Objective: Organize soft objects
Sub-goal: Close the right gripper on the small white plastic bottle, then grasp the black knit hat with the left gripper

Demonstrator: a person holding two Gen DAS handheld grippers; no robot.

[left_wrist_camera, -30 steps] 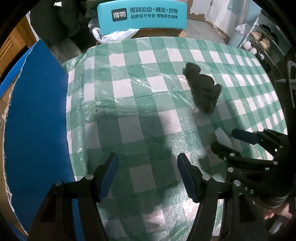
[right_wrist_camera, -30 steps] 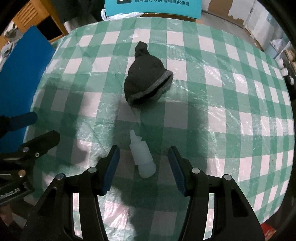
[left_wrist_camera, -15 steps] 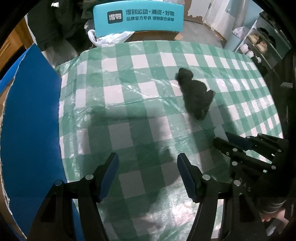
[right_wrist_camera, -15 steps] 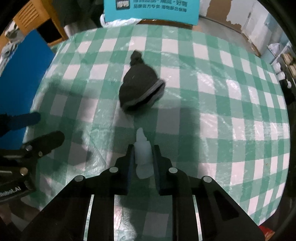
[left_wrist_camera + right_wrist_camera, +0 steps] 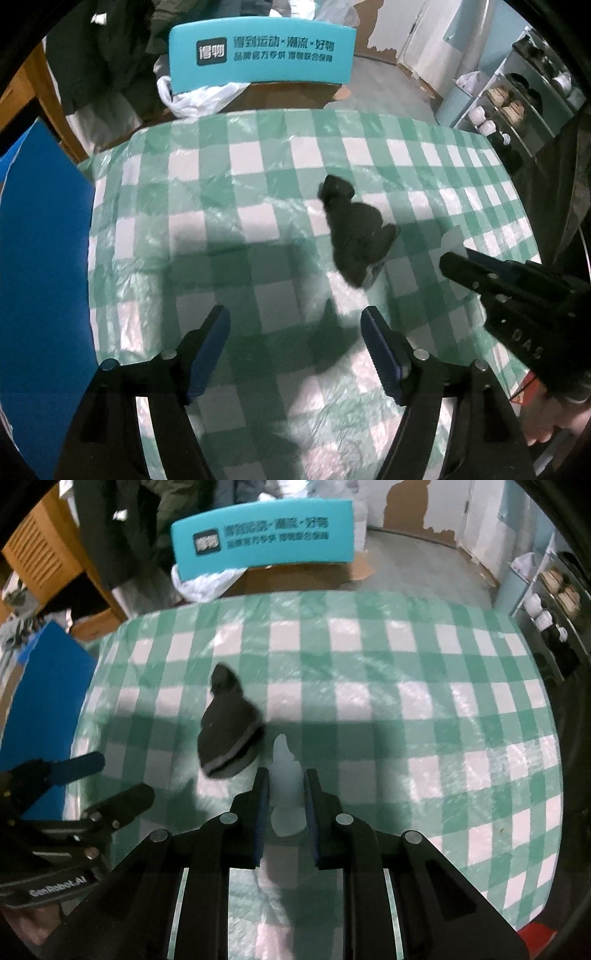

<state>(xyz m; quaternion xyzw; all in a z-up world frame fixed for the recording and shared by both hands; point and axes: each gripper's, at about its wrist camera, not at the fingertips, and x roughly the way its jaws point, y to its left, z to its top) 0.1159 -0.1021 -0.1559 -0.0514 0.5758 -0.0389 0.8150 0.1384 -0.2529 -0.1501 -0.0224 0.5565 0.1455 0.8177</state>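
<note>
Right tool (image 5: 284, 794) clamps white bottle (image 5: 284, 775) | left tool (image 5: 295, 347) just widened, empty | hat (image 5: 356, 240) mid-table

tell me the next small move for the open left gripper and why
Probably ease the left gripper forward to the dark knit hat and straddle it: its fingers hold nothing, the hat lies loose on the checked tablecloth, and the right gripper already clamps the white bottle.
</note>
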